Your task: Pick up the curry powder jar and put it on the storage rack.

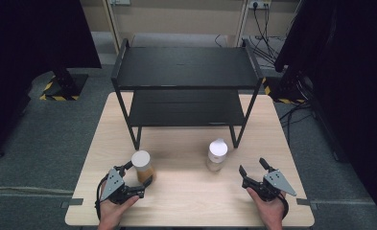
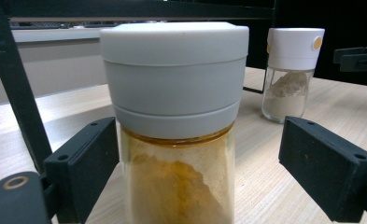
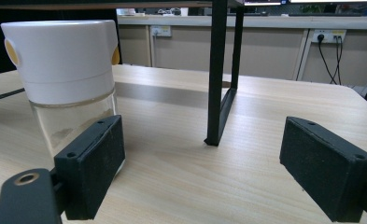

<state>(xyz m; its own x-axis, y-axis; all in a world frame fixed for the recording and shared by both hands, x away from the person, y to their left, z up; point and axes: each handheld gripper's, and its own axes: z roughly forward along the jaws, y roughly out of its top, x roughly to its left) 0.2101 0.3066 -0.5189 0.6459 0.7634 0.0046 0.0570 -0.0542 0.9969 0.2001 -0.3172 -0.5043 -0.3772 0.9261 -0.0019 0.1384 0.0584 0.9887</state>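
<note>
A glass jar of orange-brown powder (image 1: 142, 166) with a pale grey lid stands on the table at the front left. My left gripper (image 1: 139, 175) is open around it. In the left gripper view the jar (image 2: 176, 140) rises between the two pads; the left pad is at its side and the right pad stands clearly apart. A second jar (image 1: 217, 154), with a white cap and pale powder, stands to the right. My right gripper (image 1: 252, 167) is open and empty just right of it. In the right gripper view this jar (image 3: 64, 79) sits beyond the left pad, outside the gap.
A black two-tier shelf rack (image 1: 186, 67) stands at the back of the light wooden table (image 1: 186, 206); one of its legs (image 3: 217, 93) is ahead of my right gripper. The white-capped jar (image 2: 291, 74) appears behind the orange-brown powder jar. Dark curtains flank the table.
</note>
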